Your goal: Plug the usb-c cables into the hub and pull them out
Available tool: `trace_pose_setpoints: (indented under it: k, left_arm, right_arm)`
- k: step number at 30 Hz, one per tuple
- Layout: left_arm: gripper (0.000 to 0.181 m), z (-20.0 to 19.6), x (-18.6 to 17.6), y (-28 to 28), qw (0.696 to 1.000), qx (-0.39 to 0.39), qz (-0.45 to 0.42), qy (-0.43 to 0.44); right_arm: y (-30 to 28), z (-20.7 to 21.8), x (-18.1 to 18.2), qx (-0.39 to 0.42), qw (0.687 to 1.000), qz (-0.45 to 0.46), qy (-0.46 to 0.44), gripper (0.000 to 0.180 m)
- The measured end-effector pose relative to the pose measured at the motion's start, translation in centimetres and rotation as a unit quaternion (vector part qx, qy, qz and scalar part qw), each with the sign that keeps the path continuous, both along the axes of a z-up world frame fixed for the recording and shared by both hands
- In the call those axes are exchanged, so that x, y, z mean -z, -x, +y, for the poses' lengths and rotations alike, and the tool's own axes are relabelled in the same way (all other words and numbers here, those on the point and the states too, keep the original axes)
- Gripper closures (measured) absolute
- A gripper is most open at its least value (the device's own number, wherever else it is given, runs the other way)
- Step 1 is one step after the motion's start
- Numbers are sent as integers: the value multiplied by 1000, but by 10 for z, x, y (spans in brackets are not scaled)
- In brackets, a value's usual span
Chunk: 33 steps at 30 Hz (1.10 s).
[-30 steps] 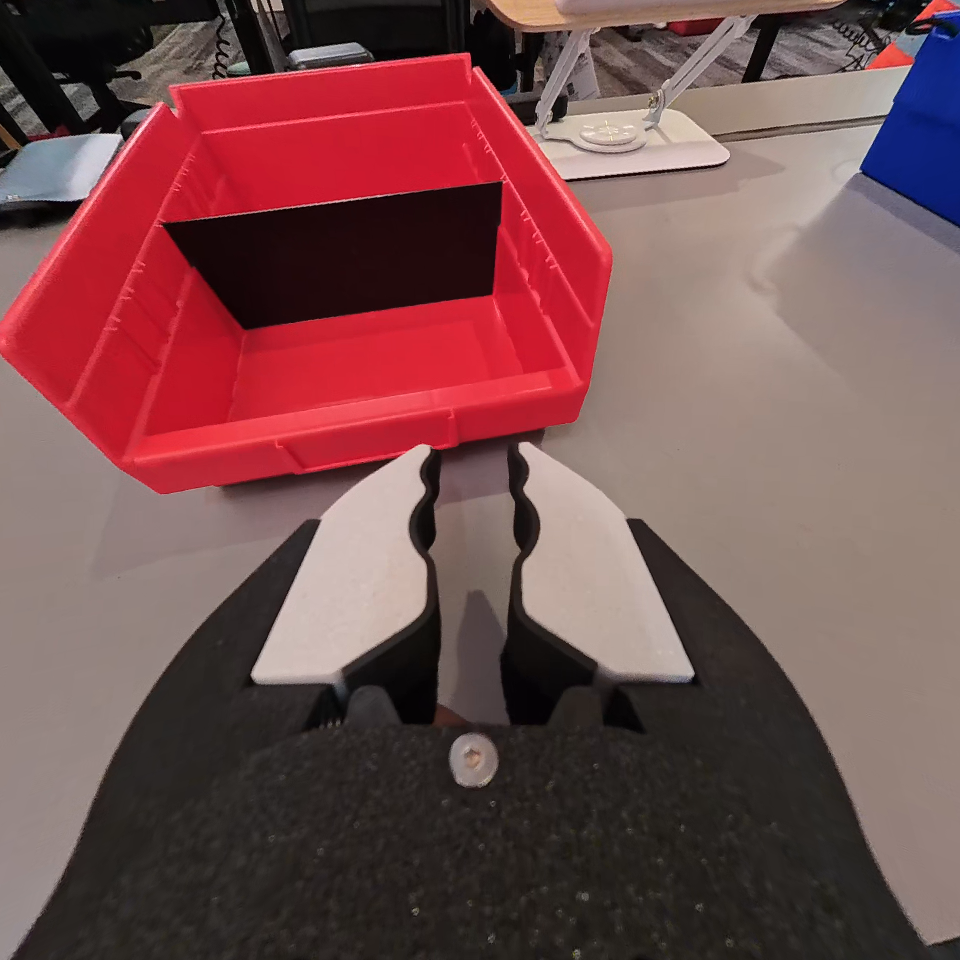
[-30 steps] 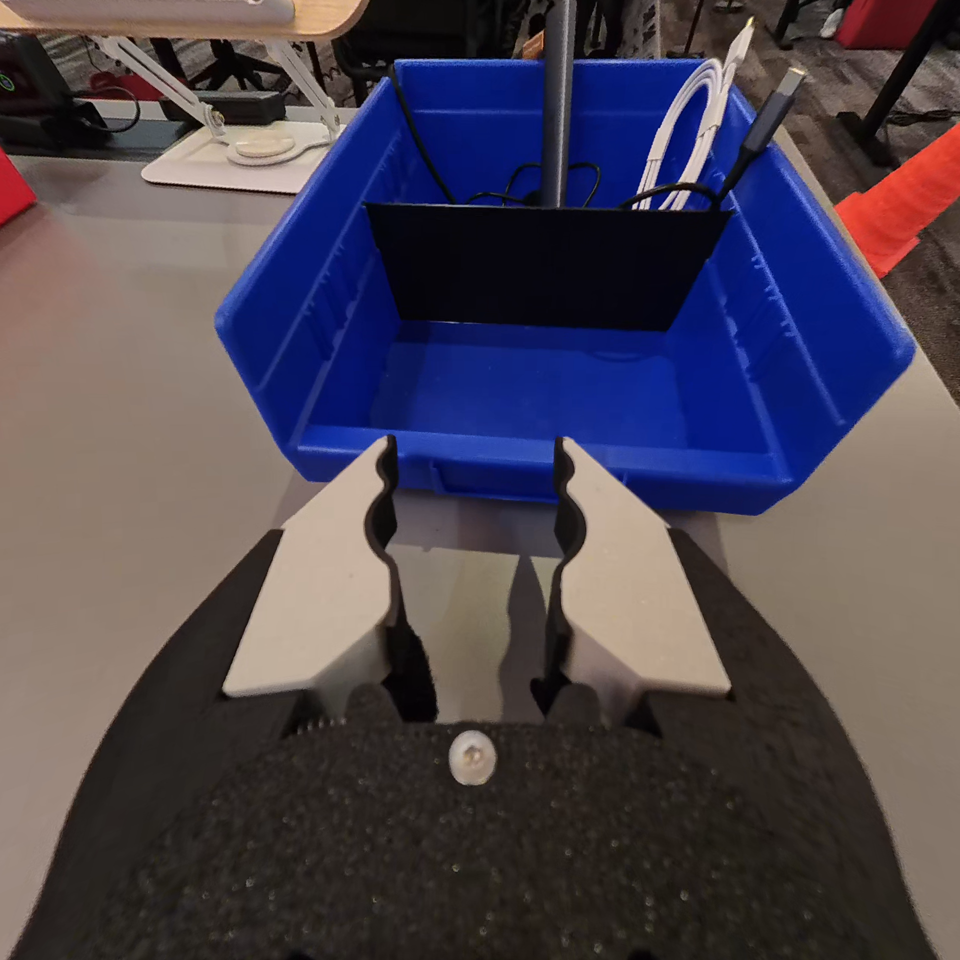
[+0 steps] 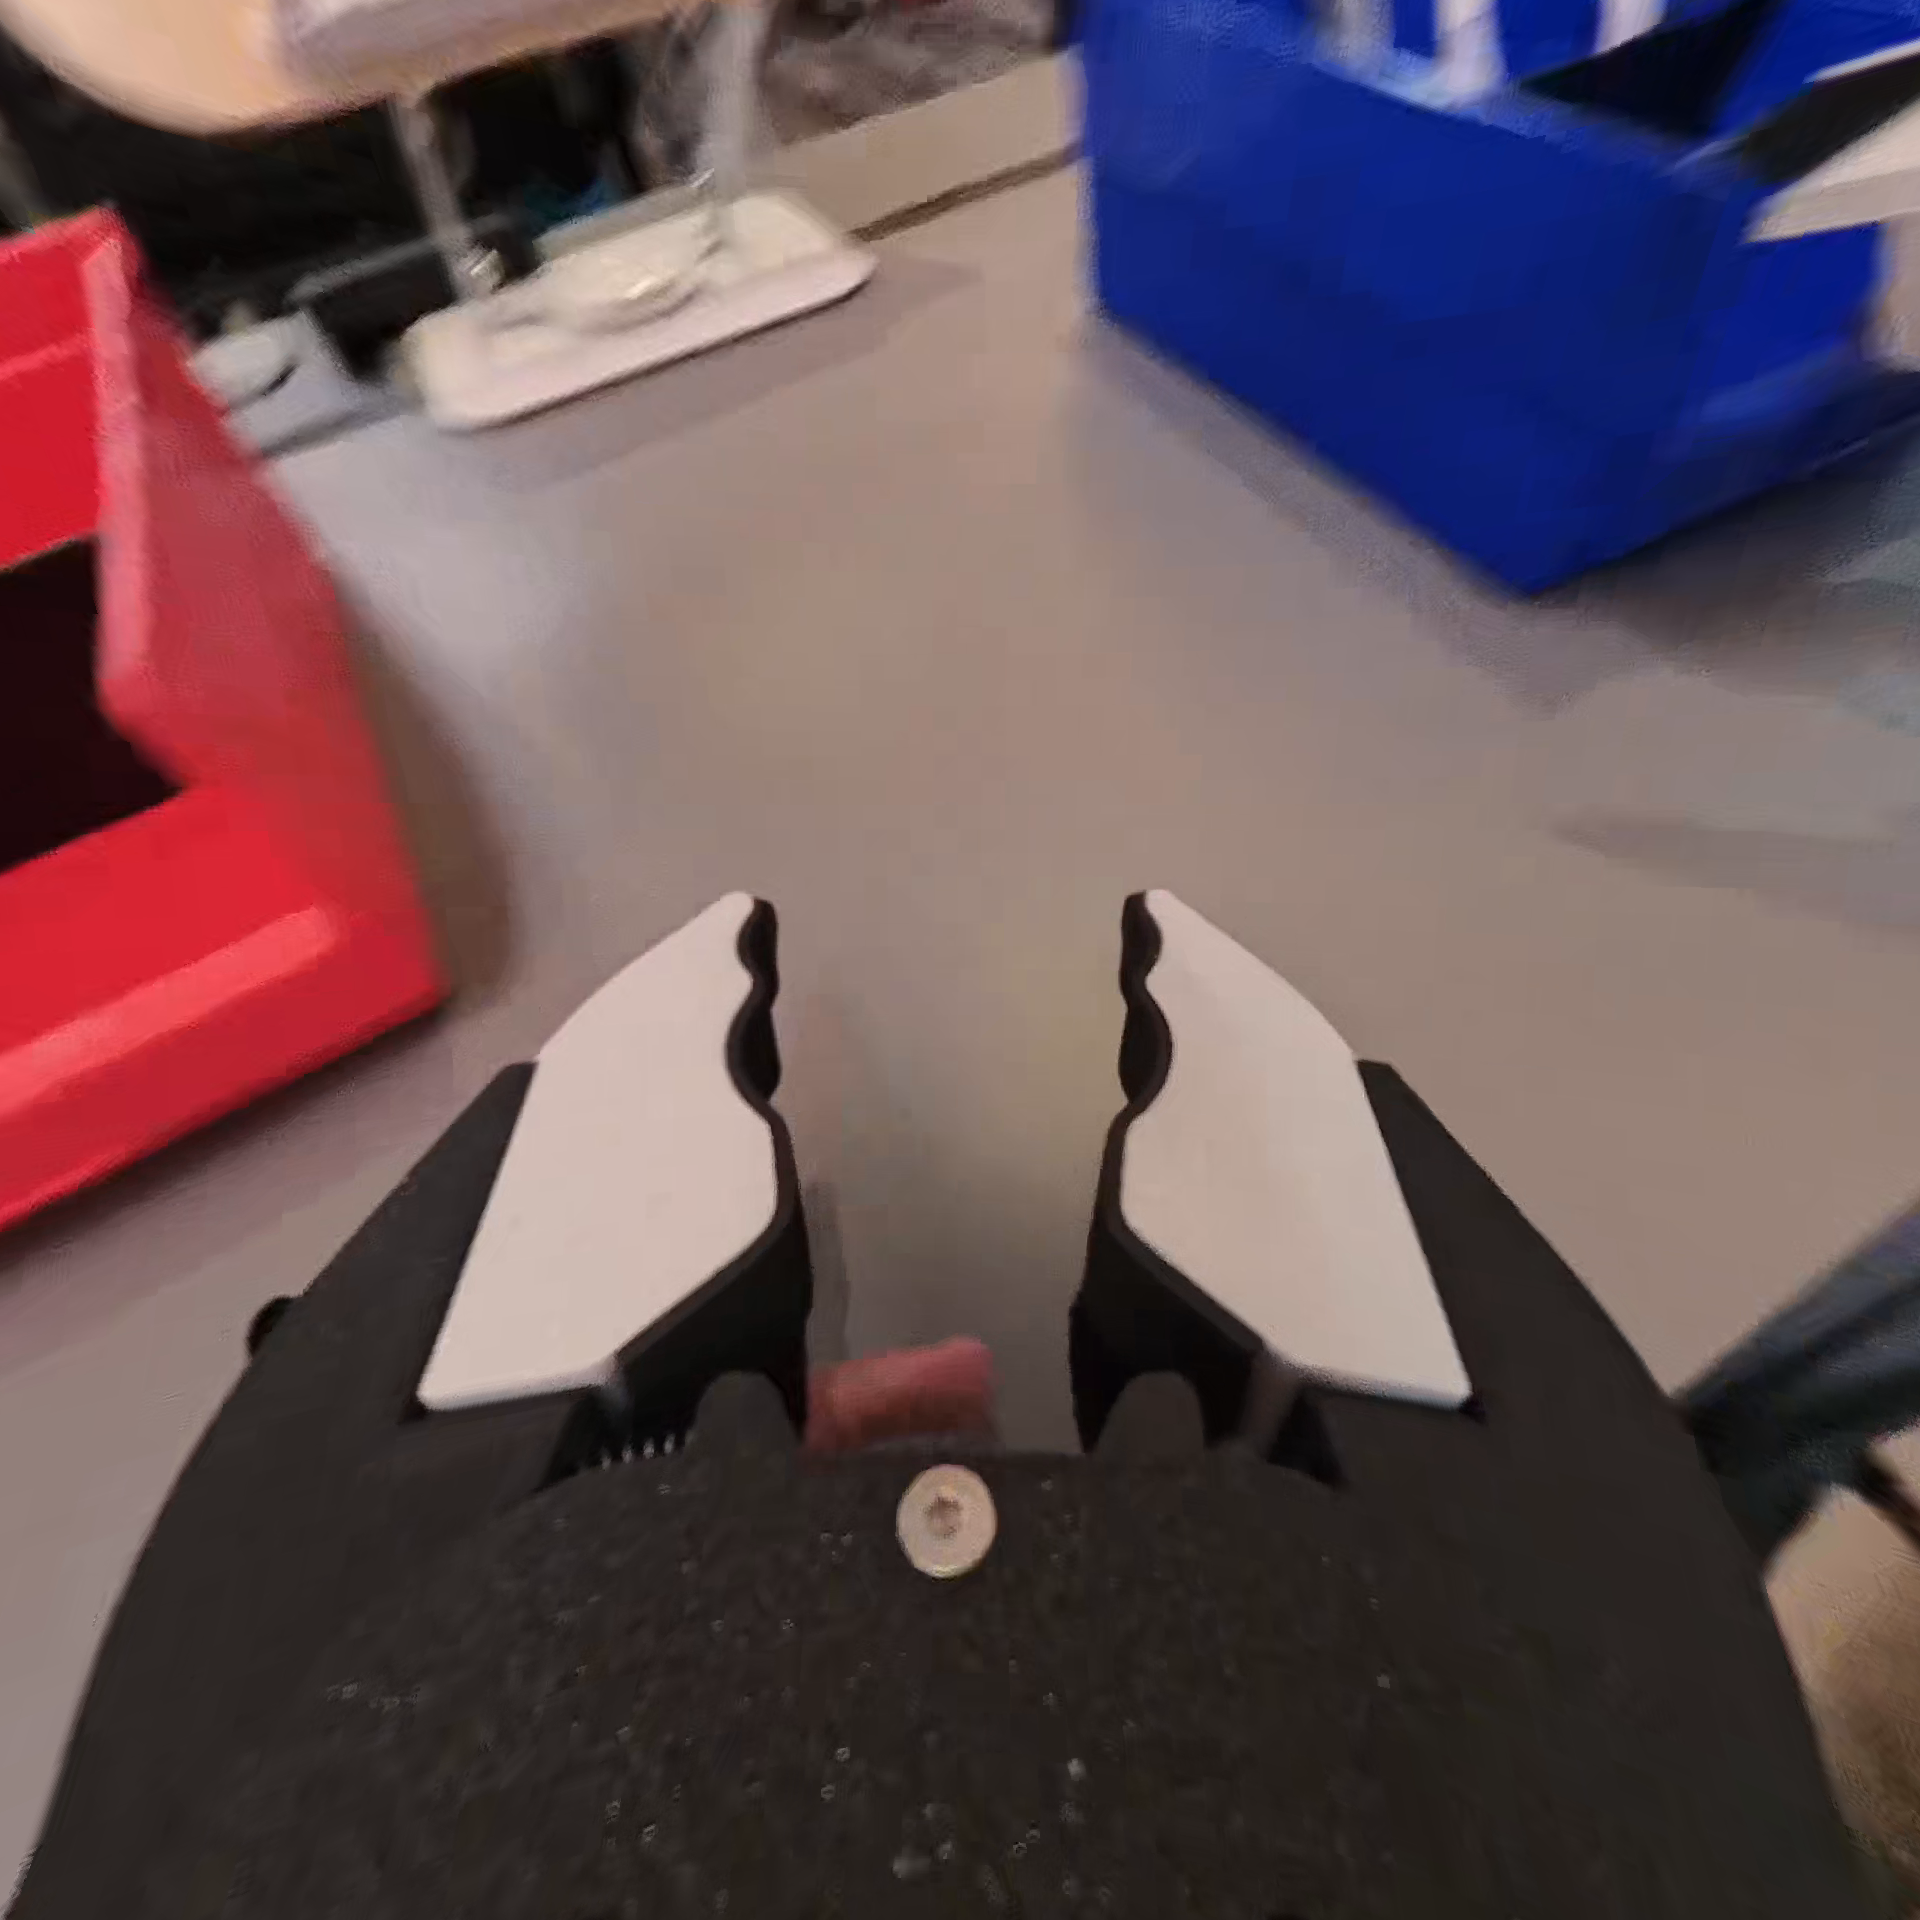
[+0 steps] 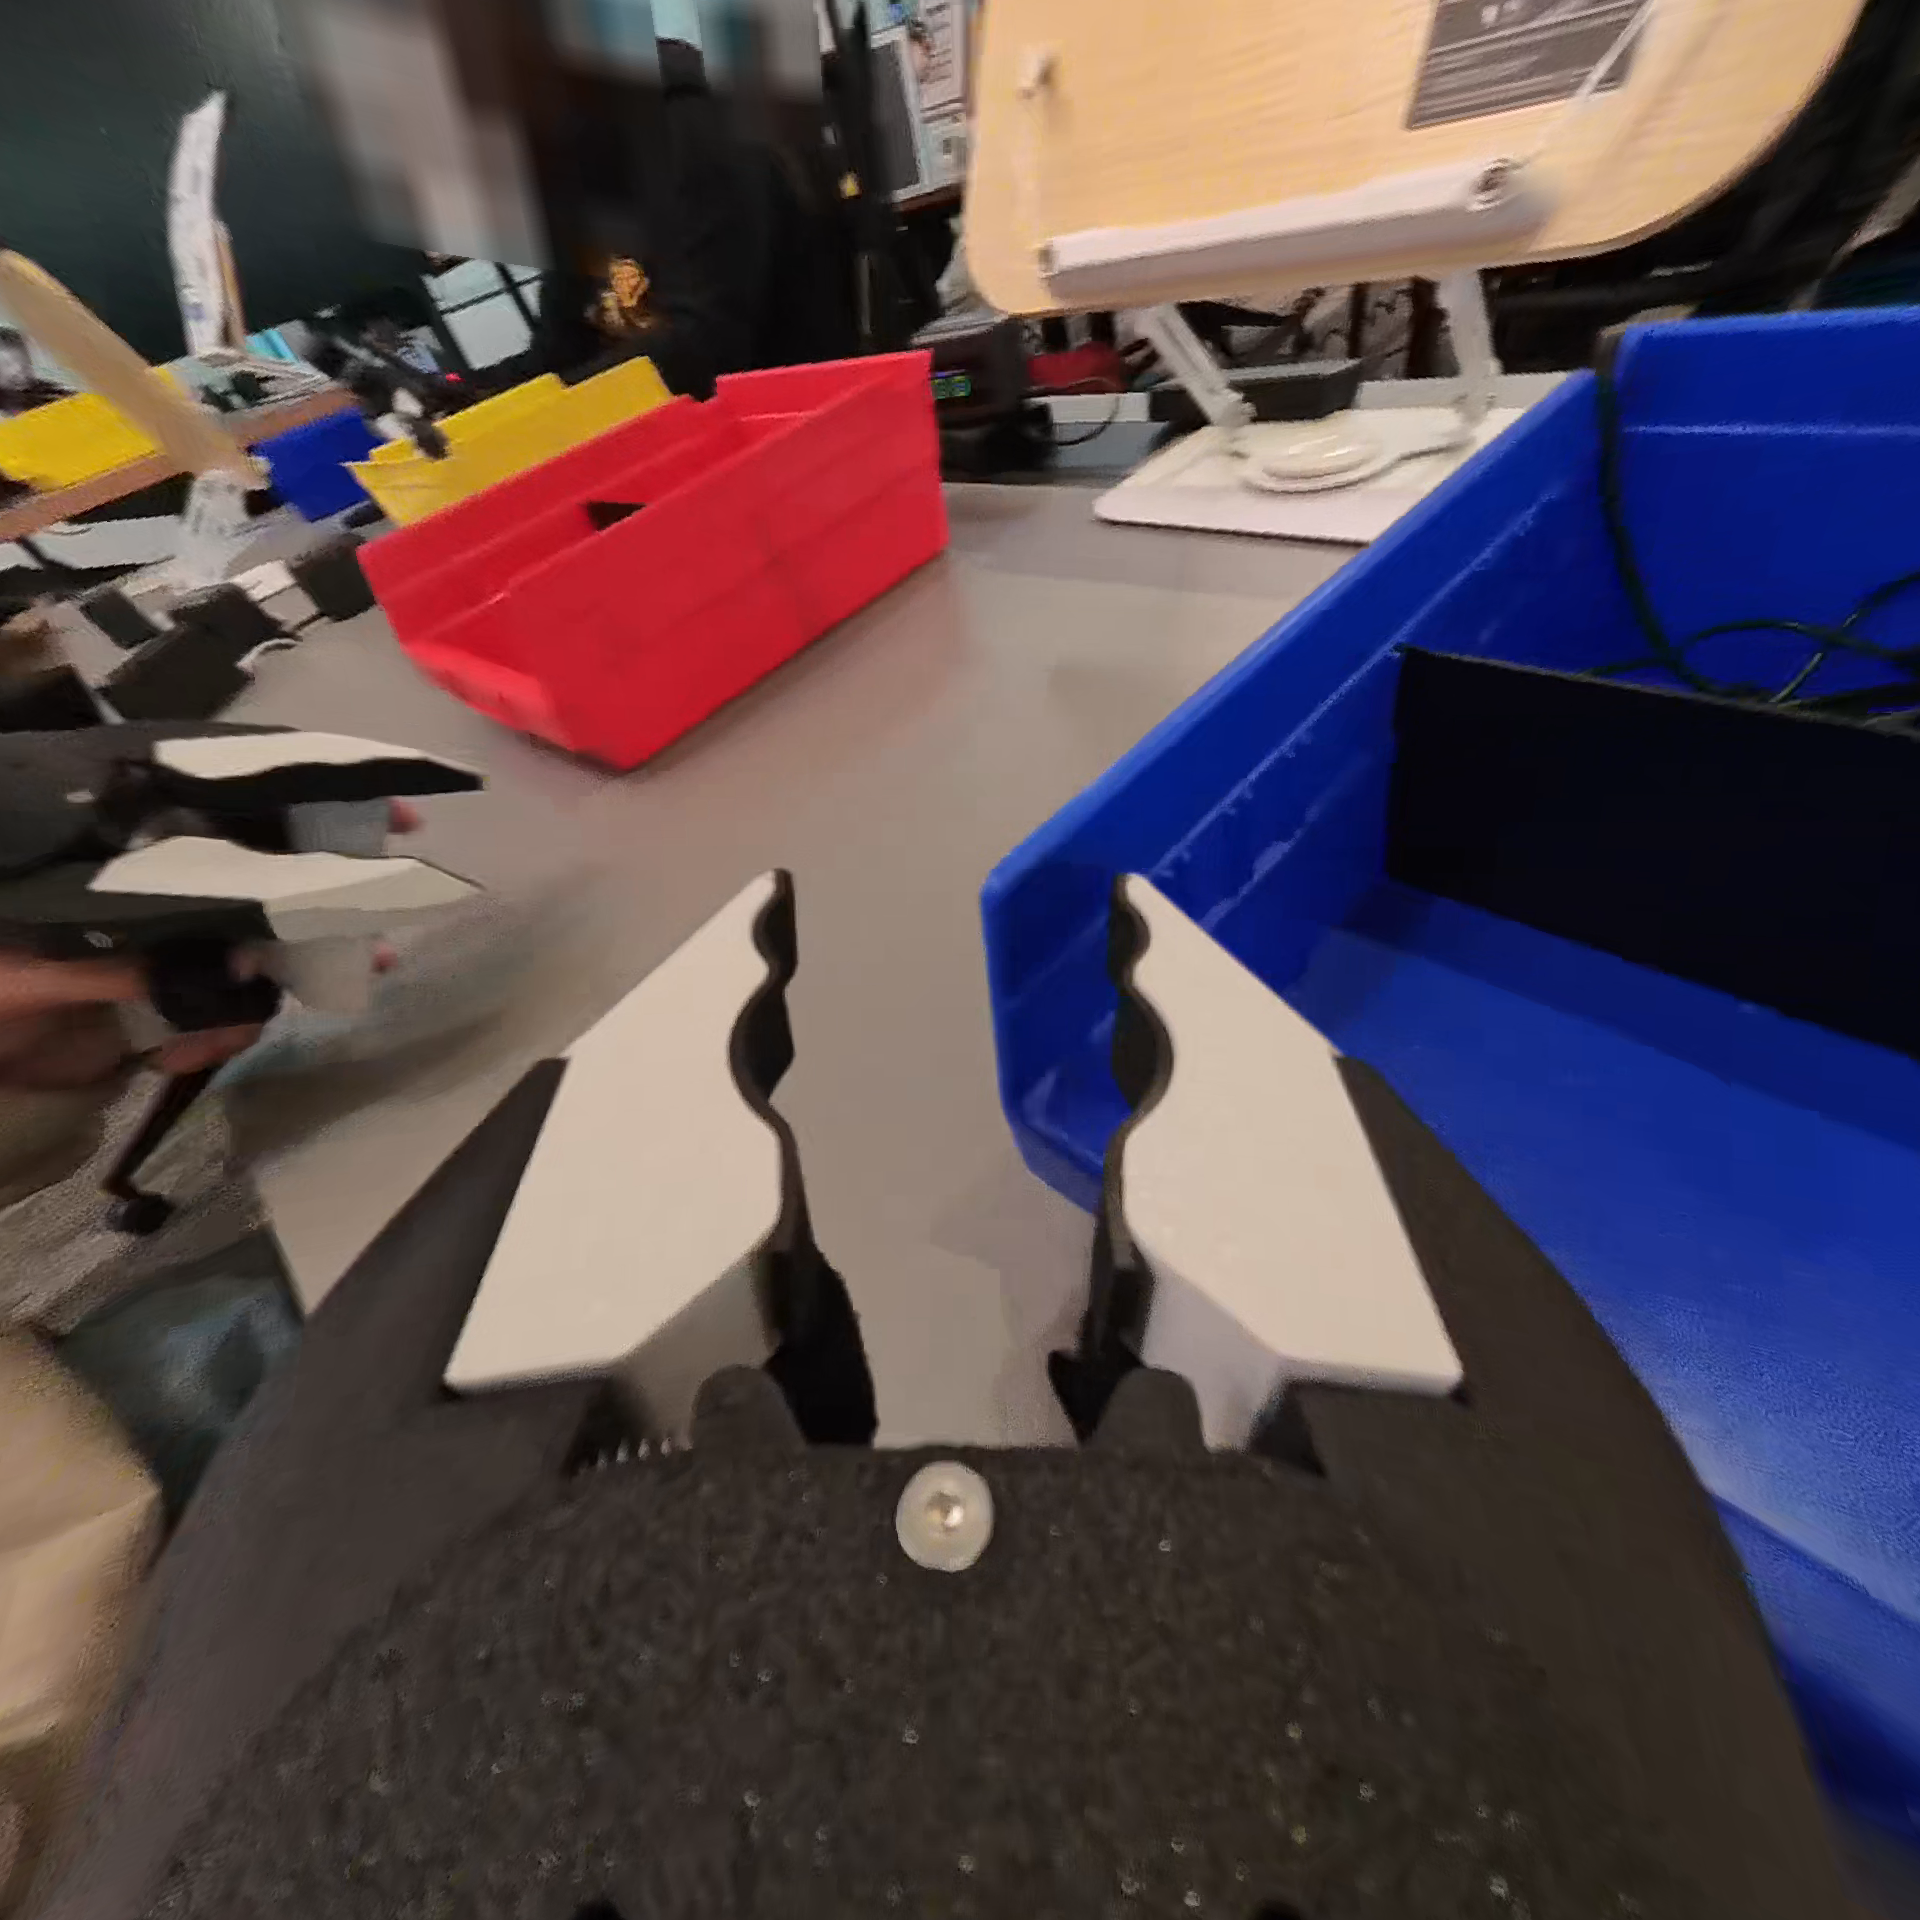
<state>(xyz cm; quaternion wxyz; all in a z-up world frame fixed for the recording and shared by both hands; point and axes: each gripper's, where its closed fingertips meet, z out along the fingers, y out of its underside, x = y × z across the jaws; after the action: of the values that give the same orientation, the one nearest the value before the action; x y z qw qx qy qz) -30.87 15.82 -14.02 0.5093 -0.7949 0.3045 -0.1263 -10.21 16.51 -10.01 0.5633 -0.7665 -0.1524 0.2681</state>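
Observation:
My left gripper (image 3: 948,920) is open and empty over the bare grey table (image 3: 935,644), between the red bin (image 3: 208,831) on its left and the blue bin (image 3: 1455,312) at the far right. My right gripper (image 4: 951,899) is open and empty at the near left corner of the blue bin (image 4: 1195,831). A black cable (image 4: 1725,644) lies behind the bin's black divider (image 4: 1662,810). The left gripper also shows at the left edge of the right wrist view (image 4: 447,831), open. No hub is in view. Both views are blurred.
The red bin (image 4: 675,592) stands across the table with a black divider inside. A white stand base (image 4: 1299,468) holding a wooden board (image 4: 1299,135) sits at the table's far edge. Yellow bins (image 4: 499,447) and other gear lie beyond.
Both grippers have opened wider. The left has swung right, away from the red bin toward the blue one. The right has swung left, so the blue bin now sits on its right.

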Motion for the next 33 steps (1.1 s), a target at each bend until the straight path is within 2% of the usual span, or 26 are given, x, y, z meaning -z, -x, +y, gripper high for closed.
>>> trace_pose_setpoints:
  k: [2, 4, 6, 9, 11, 13, 15, 16, 18, 20, 22, 24, 29, 33]
  left_arm:
    - [130, -21, -9, -45, 998, 55, -21, -16]
    - [126, -37, -14, -87, 996, 85, -40, -14]
    - [119, -40, -19, -126, 994, 98, -53, -5]
    - [118, -25, -22, -172, 994, 75, -77, 15]
    - [122, -10, -18, -194, 995, 50, -87, 28]
    - [139, 5, -2, -205, 997, 25, -57, 43]
    - [145, 16, 10, -211, 998, 9, -44, 53]
    - [160, 18, 10, -215, 996, 9, -62, 65]
    - [167, 23, 10, -213, 994, -13, -77, 80]
    - [171, 24, 10, -207, 996, -23, -54, 66]
    - [174, 22, 4, -194, 998, -31, -34, 31]
    - [177, 21, -2, -173, 999, -46, -15, 0]
    - [177, 29, -16, -93, 996, -86, -20, -27]
    - [177, 48, -23, -26, 990, -134, 4, -40]
  right_arm:
    - [-8, -12, -15, 25, 999, -5, -31, 119]
    - [-40, -19, -41, 106, 990, -3, -89, 119]
    - [-91, -27, -59, 219, 967, 4, -127, 120]
    - [-167, -40, -52, 360, 925, -20, -117, 127]
    - [-197, -44, -34, 403, 910, -47, -82, 131]
    - [-198, -36, -9, 378, 924, -50, -31, 129]
    - [-195, -28, 19, 357, 932, -53, 19, 131]
    - [-191, -25, 34, 345, 935, -60, 51, 141]
    - [-181, -22, 45, 329, 939, -57, 81, 158]
    - [-180, -23, 44, 348, 930, -87, 85, 163]
    - [-179, -26, 34, 389, 912, -110, 67, 178]
    - [-162, -26, 22, 394, 908, -136, 51, 179]
    - [-87, -5, 8, 348, 929, -126, 16, 178]
    - [-21, 31, 16, 315, 942, -117, 24, 178]
